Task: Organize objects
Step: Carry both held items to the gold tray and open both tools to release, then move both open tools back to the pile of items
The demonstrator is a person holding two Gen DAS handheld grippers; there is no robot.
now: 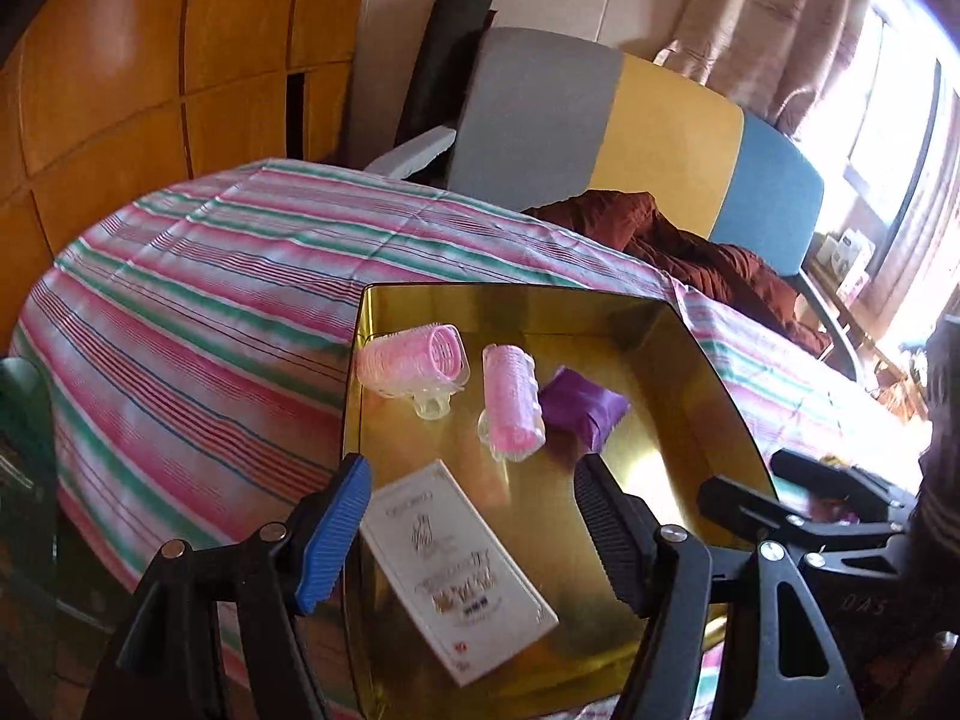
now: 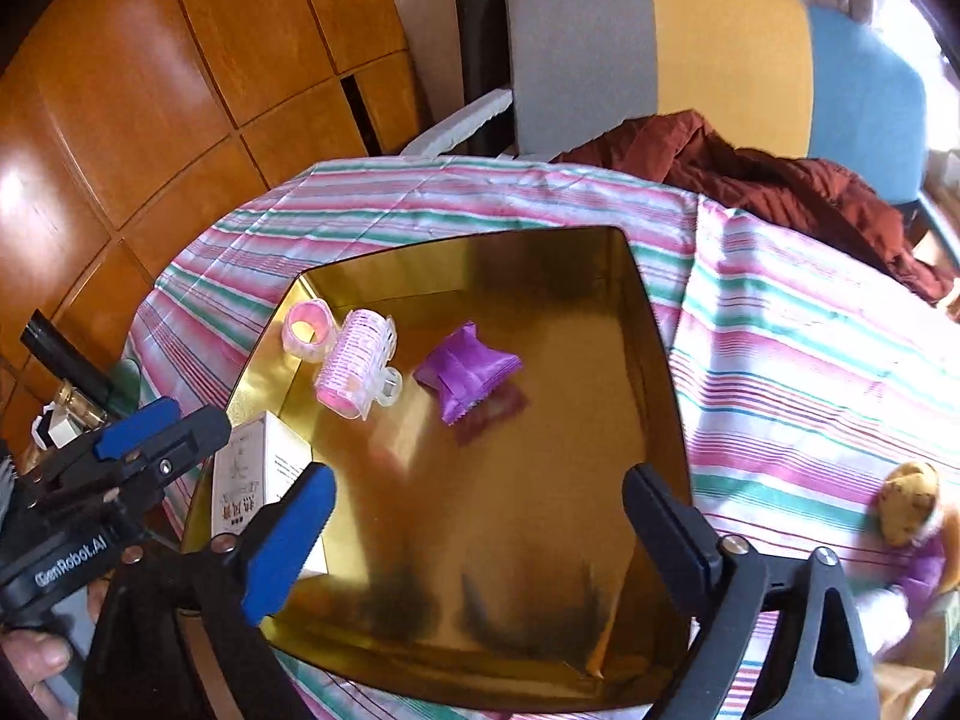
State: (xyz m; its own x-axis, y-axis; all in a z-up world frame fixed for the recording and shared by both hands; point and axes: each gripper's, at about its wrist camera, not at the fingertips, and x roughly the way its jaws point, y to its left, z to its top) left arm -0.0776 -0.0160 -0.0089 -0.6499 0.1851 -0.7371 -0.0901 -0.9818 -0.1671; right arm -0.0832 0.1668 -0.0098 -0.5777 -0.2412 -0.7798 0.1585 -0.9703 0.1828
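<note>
A shiny gold tin (image 1: 690,360) (image 2: 654,324) sits open on the striped tablecloth. Inside it lie two pink hair rollers (image 1: 420,360) (image 1: 510,402) (image 2: 307,330) (image 2: 357,369), a purple packet (image 1: 582,405) (image 2: 468,369) and a white printed box (image 1: 456,570) (image 2: 264,480). My left gripper (image 1: 474,534) hangs open over the near left of the tin, the white box below its gap, untouched. My right gripper (image 2: 480,534) is open above the tin's bare near half, holding nothing. Each gripper shows at the edge of the other's view: left gripper (image 2: 138,450), right gripper (image 1: 810,504).
A striped cloth (image 1: 210,300) (image 2: 810,360) covers the table. A tan cookie-like item (image 2: 909,501) and a purple packet (image 2: 924,570) lie on it, right of the tin. A brown garment (image 2: 780,180) drapes over a grey, yellow and blue chair (image 2: 720,48) behind. Wooden cabinets (image 2: 150,120) stand at left.
</note>
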